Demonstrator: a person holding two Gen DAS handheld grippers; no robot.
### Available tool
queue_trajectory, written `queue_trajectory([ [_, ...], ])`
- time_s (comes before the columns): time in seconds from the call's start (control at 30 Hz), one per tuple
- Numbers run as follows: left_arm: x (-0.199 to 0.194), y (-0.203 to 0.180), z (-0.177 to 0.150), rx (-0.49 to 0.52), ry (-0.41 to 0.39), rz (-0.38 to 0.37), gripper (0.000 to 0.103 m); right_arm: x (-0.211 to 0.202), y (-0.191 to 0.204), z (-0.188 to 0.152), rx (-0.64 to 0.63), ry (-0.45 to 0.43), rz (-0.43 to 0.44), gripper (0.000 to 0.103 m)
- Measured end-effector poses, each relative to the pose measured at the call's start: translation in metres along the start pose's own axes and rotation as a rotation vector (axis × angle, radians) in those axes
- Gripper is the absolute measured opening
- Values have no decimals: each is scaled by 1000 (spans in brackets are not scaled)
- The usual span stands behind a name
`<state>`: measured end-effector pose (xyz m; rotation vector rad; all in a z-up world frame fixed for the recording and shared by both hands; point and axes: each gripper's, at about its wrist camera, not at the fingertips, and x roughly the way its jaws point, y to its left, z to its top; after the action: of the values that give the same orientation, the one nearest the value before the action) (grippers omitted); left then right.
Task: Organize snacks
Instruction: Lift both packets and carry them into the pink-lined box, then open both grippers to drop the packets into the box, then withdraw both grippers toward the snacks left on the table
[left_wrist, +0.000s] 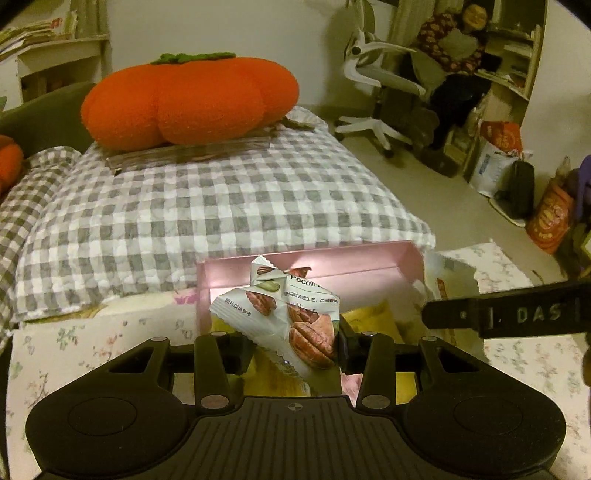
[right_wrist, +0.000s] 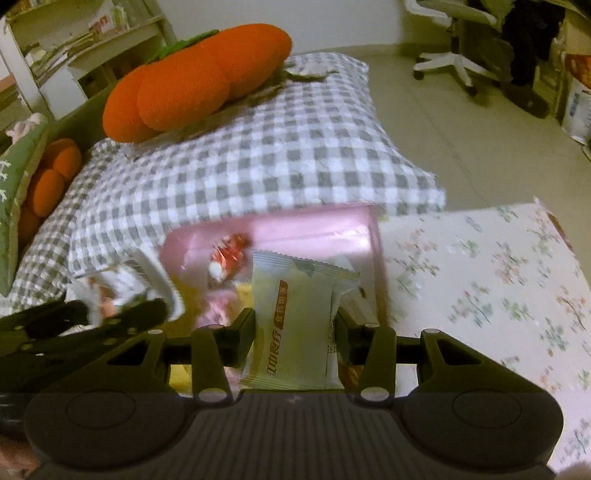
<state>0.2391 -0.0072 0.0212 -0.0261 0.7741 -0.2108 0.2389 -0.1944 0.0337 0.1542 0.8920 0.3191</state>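
Note:
My left gripper (left_wrist: 293, 349) is shut on a white pecan snack packet (left_wrist: 291, 314) and holds it over the open pink box (left_wrist: 369, 258). My right gripper (right_wrist: 295, 334) is shut on a pale snack packet with an orange label (right_wrist: 295, 325), also over the pink box (right_wrist: 317, 225). Inside the box lie a red-and-white candy (right_wrist: 229, 251) and yellow and pink wrappers (right_wrist: 221, 299). The right gripper's finger (left_wrist: 509, 314) shows at the right of the left wrist view. The left gripper (right_wrist: 92, 317) shows blurred at the left of the right wrist view.
The box sits on a floral-cloth surface (right_wrist: 498, 288), against a grey checked cushion (left_wrist: 221, 206) that carries a big orange plush pumpkin (left_wrist: 192, 99). A white office chair (left_wrist: 376, 81), bags (left_wrist: 546, 214) and shelves stand on the floor to the right.

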Motion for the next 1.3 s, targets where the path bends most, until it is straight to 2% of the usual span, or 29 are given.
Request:
queue_trajectory([
  [0.17,15,0,2,-1,-18,38,42,16,13,7,-6,-8,46,42],
  [0.27,12,3,2,10,-27,38,50,26,17,9,19,-6,65,42],
  [0.4,0,20,1,-52,-20,61,53,28,13,15,94,-62,95,48],
  [0.47,-10,27,1,-71,-31,73,53,24,10,14,118,-82,99,50],
  [0.67,-37,38,-3,-121,-18,69,53,1,3,6,120,-65,69,51],
  [0.77,-49,35,-9,-114,7,98,54,-16,0,4,124,-64,77,51],
  [0.83,-56,32,-15,-115,36,104,54,-26,0,0,120,-65,74,55],
  [0.97,-70,23,-30,-119,85,103,60,-38,3,-11,108,-29,53,56],
  [1.07,-80,10,-44,-82,135,113,61,-42,9,-22,89,29,46,56],
  [1.17,-90,0,-58,-49,172,131,67,-47,15,-39,55,78,37,59],
  [1.3,-100,-10,-77,-23,226,119,68,-50,21,-60,21,151,21,62],
])
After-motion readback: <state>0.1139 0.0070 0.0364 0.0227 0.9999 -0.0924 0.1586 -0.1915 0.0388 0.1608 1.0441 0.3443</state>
